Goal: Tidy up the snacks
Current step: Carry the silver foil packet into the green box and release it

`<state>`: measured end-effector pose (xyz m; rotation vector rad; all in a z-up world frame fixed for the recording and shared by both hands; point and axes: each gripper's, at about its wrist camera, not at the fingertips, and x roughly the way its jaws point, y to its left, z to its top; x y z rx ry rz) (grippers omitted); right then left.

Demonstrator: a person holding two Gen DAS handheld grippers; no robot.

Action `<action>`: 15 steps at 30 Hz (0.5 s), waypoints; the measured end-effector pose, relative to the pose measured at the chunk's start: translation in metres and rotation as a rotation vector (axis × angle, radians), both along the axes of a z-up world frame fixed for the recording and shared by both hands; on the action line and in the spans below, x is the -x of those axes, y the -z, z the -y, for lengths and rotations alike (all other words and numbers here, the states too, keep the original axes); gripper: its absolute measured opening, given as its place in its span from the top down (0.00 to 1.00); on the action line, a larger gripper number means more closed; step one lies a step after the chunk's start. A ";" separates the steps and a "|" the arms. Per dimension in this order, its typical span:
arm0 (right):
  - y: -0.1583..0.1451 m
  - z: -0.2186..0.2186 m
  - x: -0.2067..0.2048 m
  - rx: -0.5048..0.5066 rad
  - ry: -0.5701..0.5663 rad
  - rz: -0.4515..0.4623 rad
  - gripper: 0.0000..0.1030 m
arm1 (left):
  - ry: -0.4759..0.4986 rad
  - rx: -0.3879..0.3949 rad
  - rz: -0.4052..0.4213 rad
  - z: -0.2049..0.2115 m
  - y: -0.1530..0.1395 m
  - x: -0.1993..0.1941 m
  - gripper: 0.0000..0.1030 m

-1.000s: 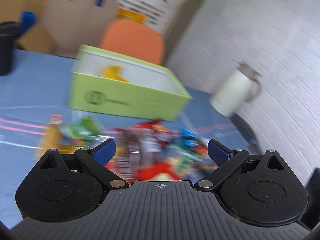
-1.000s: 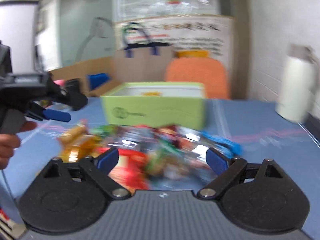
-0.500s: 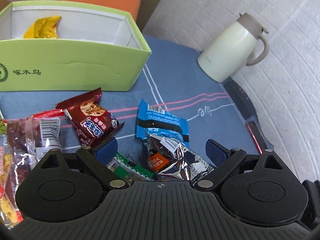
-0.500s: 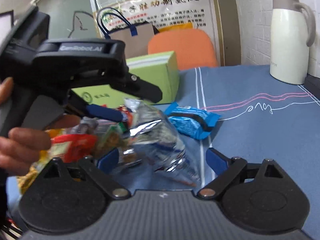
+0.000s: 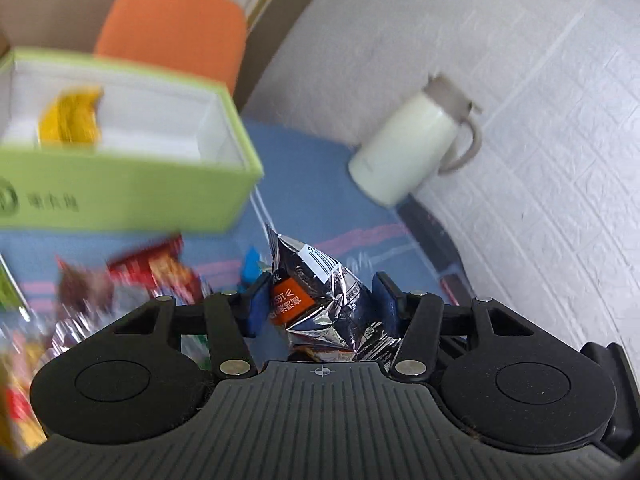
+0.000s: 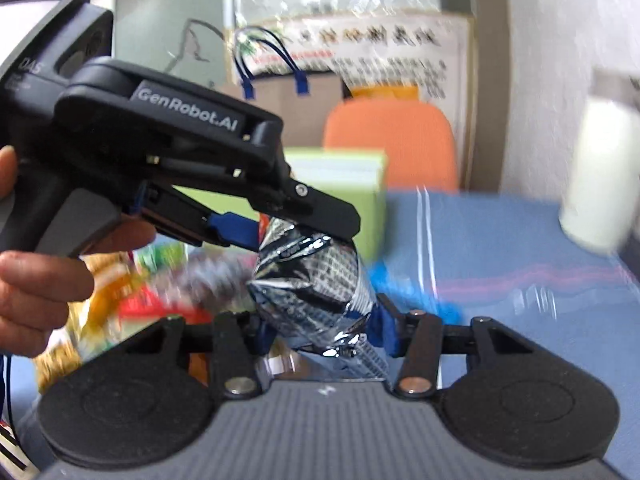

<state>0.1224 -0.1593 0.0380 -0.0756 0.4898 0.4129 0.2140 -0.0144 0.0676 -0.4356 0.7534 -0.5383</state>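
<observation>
In the right wrist view the left gripper (image 6: 280, 236) reaches in from the upper left of the frame, its black body angled downward toward the centre, with the person's left hand (image 6: 44, 280) wrapped around its grey handle at the left edge. The right gripper (image 6: 324, 330) sits at the bottom centre of that view, pointing forward over the table.

The blue tablecloth (image 5: 320, 176) carries a green box (image 5: 132, 196) in the left half of the left wrist view; its white inside holds a yellow packet (image 5: 72, 116). A white thermos jug (image 5: 408, 148) stands at the right of the frame near the white brick wall, and an orange chair back (image 5: 172, 28) rises behind the box at the top. A heap of loose snack packets (image 5: 132, 280), heavily blurred, lies at the lower left below the box. Nothing stands between the grippers and the box opening.

A silver foil snack bag (image 5: 328, 300) with an orange label is pinched between the blue pads (image 5: 256, 308) of the left gripper (image 5: 320, 306), whose fingers are drawn in against the bag's sides. In the right wrist view the same silver foil snack bag (image 6: 316, 292) hangs at centre frame above the table, its lower end also squeezed between the right gripper's narrowed fingers, so both tools grip it at once.
</observation>
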 end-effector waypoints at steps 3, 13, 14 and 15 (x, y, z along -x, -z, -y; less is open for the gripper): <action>-0.022 -0.018 -0.033 0.020 -0.053 0.068 0.50 | -0.061 -0.015 0.066 -0.017 -0.028 -0.028 0.64; -0.029 -0.056 -0.182 0.061 -0.070 0.100 0.46 | -0.188 -0.061 0.084 -0.051 -0.015 -0.164 0.64; -0.024 -0.055 -0.190 0.065 -0.057 0.090 0.38 | -0.212 -0.077 0.078 -0.053 -0.008 -0.171 0.59; -0.022 -0.052 -0.195 0.057 -0.043 0.084 0.36 | -0.241 -0.097 0.078 -0.058 -0.002 -0.175 0.47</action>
